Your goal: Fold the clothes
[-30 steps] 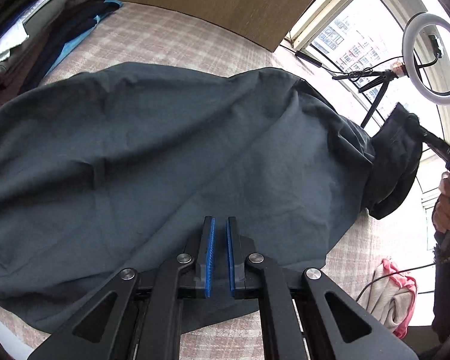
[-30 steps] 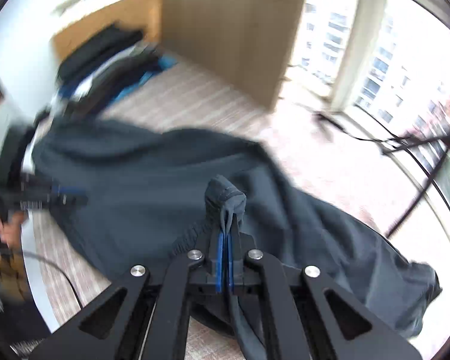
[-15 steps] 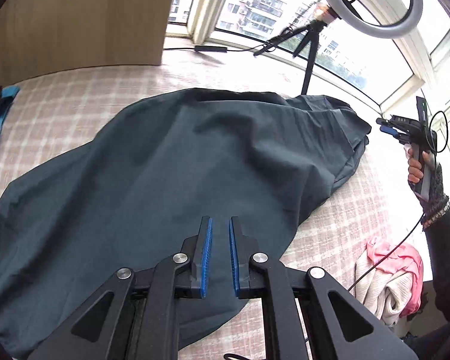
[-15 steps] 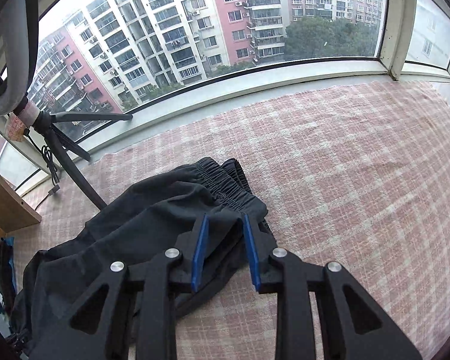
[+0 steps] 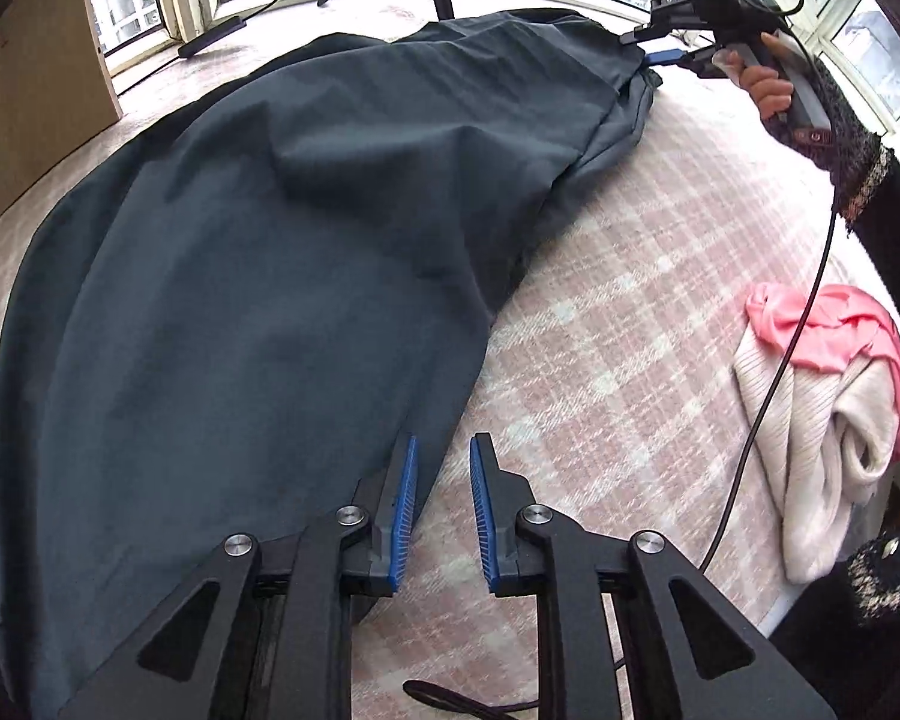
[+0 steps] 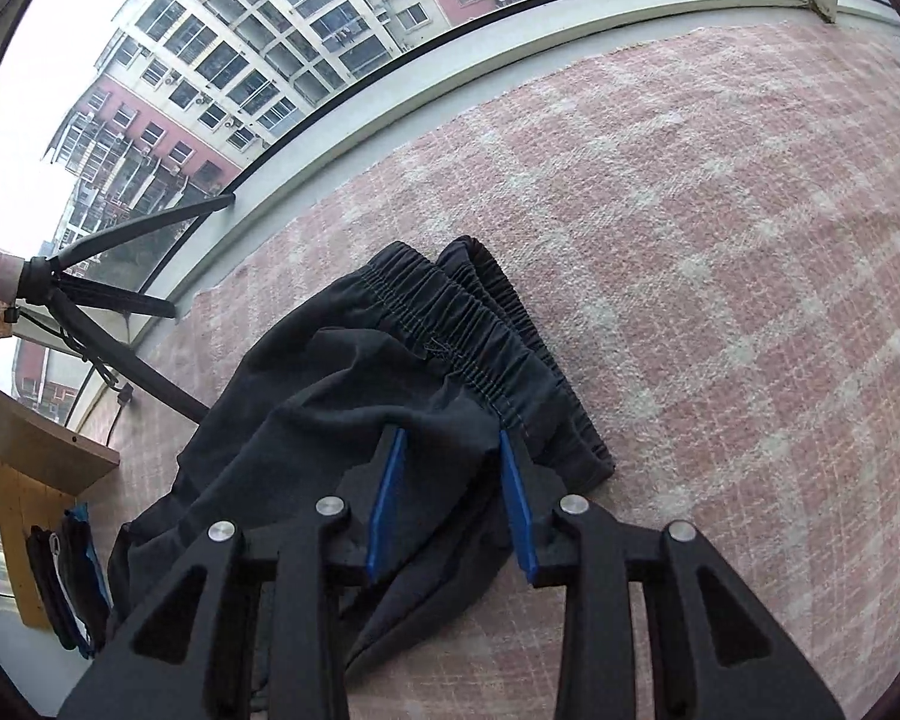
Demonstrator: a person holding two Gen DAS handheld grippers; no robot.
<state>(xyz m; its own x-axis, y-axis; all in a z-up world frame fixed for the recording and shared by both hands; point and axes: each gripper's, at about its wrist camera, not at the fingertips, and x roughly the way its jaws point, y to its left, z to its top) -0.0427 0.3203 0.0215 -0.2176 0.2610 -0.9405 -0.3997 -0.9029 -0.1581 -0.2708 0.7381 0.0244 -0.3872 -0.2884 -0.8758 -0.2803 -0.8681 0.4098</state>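
Dark grey trousers [image 5: 258, 300] lie spread across the pink plaid bed cover [image 5: 660, 312]. My left gripper [image 5: 444, 441] hovers at their near edge. Its jaws are opening with nothing gripped; the cloth's edge runs under the left finger. The elastic waistband [image 6: 450, 324] rests on the cover at the far end. My right gripper [image 6: 450, 433] stands open just above the cloth behind the waistband, and loose fabric lies between its fingers without being pinched. In the left wrist view the right gripper [image 5: 666, 51] shows at the top right, held by a hand [image 5: 768, 84].
A heap of pink and cream clothes [image 5: 828, 396] lies on the bed's right side, with a black cable [image 5: 774, 372] hanging over it. A tripod [image 6: 90, 312] stands by the window sill [image 6: 390, 114]. A wooden panel [image 5: 24, 120] and stacked dark clothes [image 6: 66, 588] are to the left.
The right gripper let go of the bunched waistband, which now lies on the bed. The left gripper slid right along the trousers' edge and its jaws widened. Both views rolled.
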